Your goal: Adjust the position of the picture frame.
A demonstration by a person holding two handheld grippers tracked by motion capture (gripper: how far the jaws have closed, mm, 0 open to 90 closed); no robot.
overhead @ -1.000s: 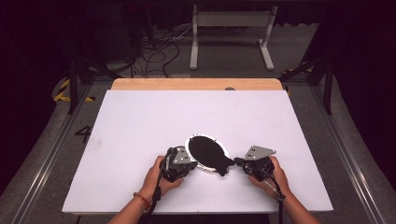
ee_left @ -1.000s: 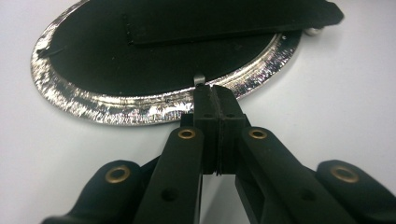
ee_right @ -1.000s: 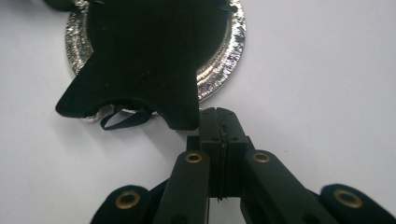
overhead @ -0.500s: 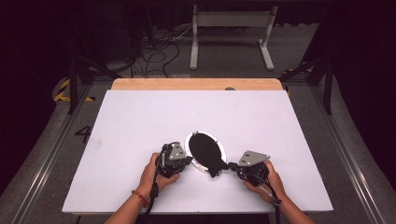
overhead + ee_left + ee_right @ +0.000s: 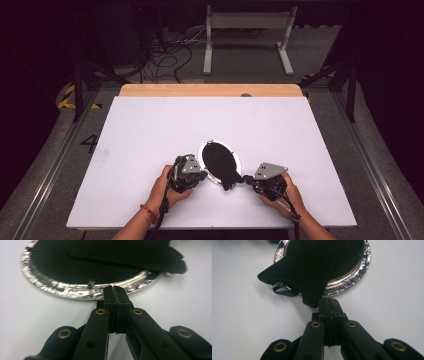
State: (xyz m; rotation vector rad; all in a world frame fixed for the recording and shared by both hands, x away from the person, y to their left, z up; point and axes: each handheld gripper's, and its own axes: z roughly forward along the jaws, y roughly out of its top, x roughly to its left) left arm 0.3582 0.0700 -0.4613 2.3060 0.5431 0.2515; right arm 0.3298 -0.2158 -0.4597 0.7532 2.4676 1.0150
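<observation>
Silver plate (image 5: 237, 159) sits near the front middle of the white table (image 5: 150, 130), a black cloth (image 5: 220, 162) lying in it and spilling over the rim toward the right gripper (image 5: 246, 179). Left gripper (image 5: 201, 173) has jaws pressed together, tips at the plate rim, nothing visibly pinched. Right gripper also pressed together, tips just beside the cloth's hanging edge, not clearly gripping it.

Left claw (image 5: 115, 287) closed, tips at silver plate (image 5: 62, 291) rim; black cloth (image 5: 105, 262) on plate.
</observation>
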